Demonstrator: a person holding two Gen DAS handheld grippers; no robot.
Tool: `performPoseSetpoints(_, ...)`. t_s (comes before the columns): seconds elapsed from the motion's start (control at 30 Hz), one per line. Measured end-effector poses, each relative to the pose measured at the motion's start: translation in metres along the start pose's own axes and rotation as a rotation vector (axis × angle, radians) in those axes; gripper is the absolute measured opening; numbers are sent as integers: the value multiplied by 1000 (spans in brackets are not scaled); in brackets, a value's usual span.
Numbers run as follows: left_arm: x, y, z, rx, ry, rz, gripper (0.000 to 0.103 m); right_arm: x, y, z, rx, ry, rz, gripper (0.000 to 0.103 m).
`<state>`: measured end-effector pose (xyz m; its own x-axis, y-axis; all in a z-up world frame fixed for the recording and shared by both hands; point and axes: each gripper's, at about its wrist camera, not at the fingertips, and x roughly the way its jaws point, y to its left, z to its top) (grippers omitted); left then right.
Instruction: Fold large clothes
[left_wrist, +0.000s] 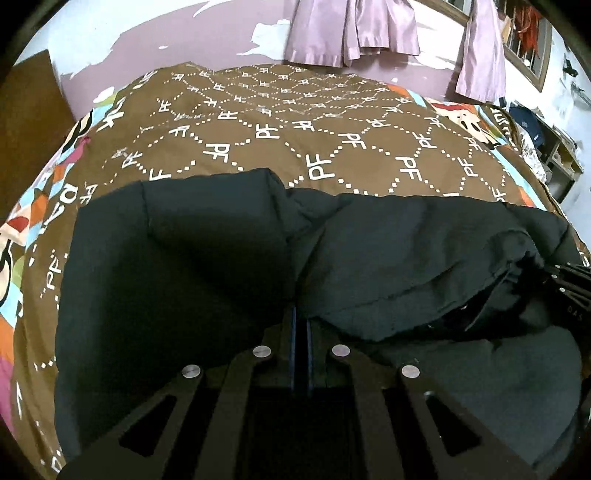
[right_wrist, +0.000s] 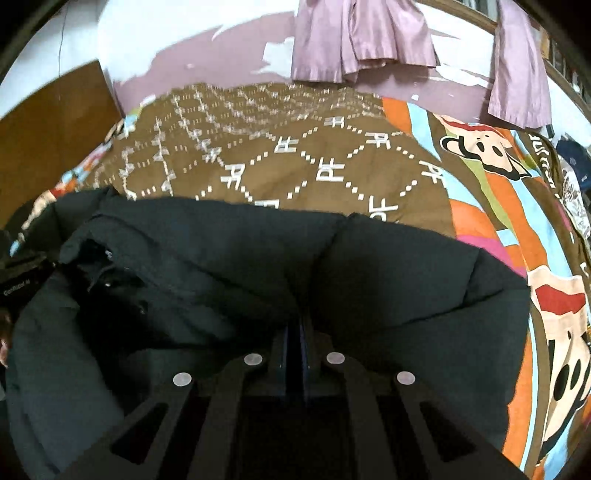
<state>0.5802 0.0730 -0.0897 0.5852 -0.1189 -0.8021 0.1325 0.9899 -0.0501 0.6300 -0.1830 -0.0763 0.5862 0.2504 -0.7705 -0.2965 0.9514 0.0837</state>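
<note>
Left wrist view: at the far left edge, a brown wooden panel (left_wrist: 33, 122) stands against the peeling purple-and-white wall (left_wrist: 177, 40). The bedspread (left_wrist: 288, 122), brown with dotted white diamonds and "PF" lettering, has a cartoon border down its left side.

Dark padded jacket (left_wrist: 192, 266) lies across the near part of the bedspread, puffy and creased. Left gripper (left_wrist: 302, 314) sits at the jacket's near middle, its fingers drawn together with only a thin slit between them, pinching a ridge of the jacket fabric. The cloth rises in a fold on either side of the fingers. To the right, the other tool's black body shows at the frame edge, on the jacket. Lilac curtains (left_wrist: 351, 33) hang above the far side of the bed.

Right wrist view: same jacket (right_wrist: 406, 280), with the collar or placket and its snaps bunched at left. Right gripper (right_wrist: 295, 332) is likewise closed down to a narrow slit on a pinched seam of jacket cloth. Further right, the bedspread's (right_wrist: 295, 155) striped cartoon border runs down the frame edge. Curtains (right_wrist: 354, 37) hang above.
</note>
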Motion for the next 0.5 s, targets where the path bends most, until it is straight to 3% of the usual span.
performPoseSetpoints(0.07, -5, 5, 0, -19, -18, -34, 4, -8, -3, 2, 16, -30, 14, 9)
performPoseSetpoints(0.17, -17, 15, 2, -55, -39, -96, 9, -22, -9, 2, 52, -65, 32, 25)
performPoseSetpoints(0.3, -38, 19, 4, 6, -81, -73, 25, -53, -15, 5, 95, -150, 43, 32)
performPoseSetpoints(0.4, -63, 24, 7, -3, -172, -84, 47, -67, -17, 28, 111, -221, 16, 43)
performPoseSetpoints(0.5, -74, 22, 26, -37, -247, -88, 49, -52, -11, 57, 129, -210, 71, 44)
